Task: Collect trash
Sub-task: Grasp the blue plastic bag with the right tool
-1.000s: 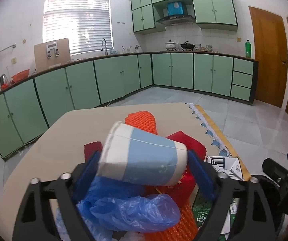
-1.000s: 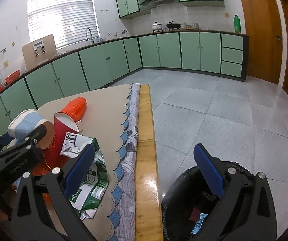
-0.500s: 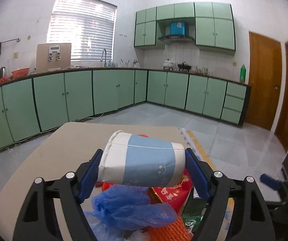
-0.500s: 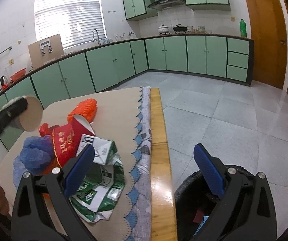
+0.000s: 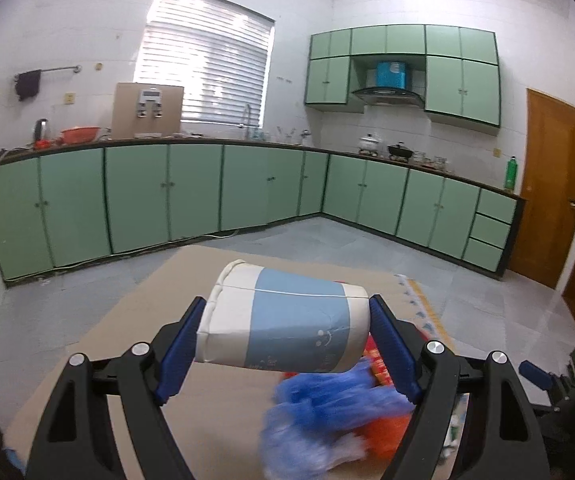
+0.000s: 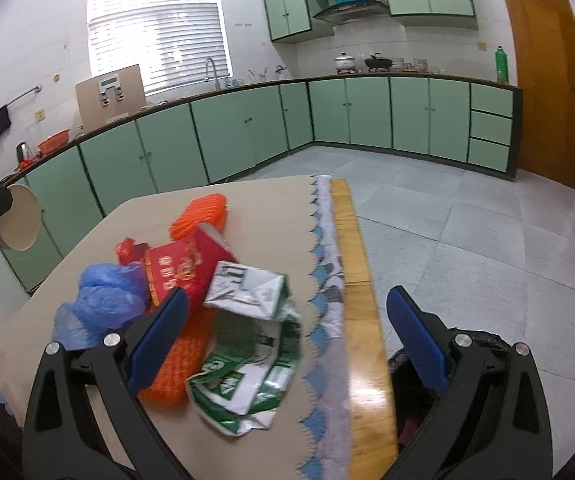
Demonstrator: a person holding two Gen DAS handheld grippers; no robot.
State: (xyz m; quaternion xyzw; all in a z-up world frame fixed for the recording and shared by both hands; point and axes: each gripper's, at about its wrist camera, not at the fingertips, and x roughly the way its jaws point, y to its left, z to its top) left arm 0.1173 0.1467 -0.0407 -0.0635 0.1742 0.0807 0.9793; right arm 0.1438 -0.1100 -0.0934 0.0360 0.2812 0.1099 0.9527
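Left gripper point(image 5: 287, 354) clamped on the paper cup point(image 5: 283, 320), right gripper point(image 6: 287, 336) gaping (empty): keep it level toward the bin point(image 6: 483, 344).

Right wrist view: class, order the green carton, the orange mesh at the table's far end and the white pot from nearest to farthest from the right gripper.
1. Green carton, on the table just ahead of the right gripper.
2. Orange mesh, farther up the table, left.
3. White pot, on the far counter.

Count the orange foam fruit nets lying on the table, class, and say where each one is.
2: one orange net at the pile's far end beyond the red box; another orange net at the near end behind the right gripper. Others may be hidden underneath.
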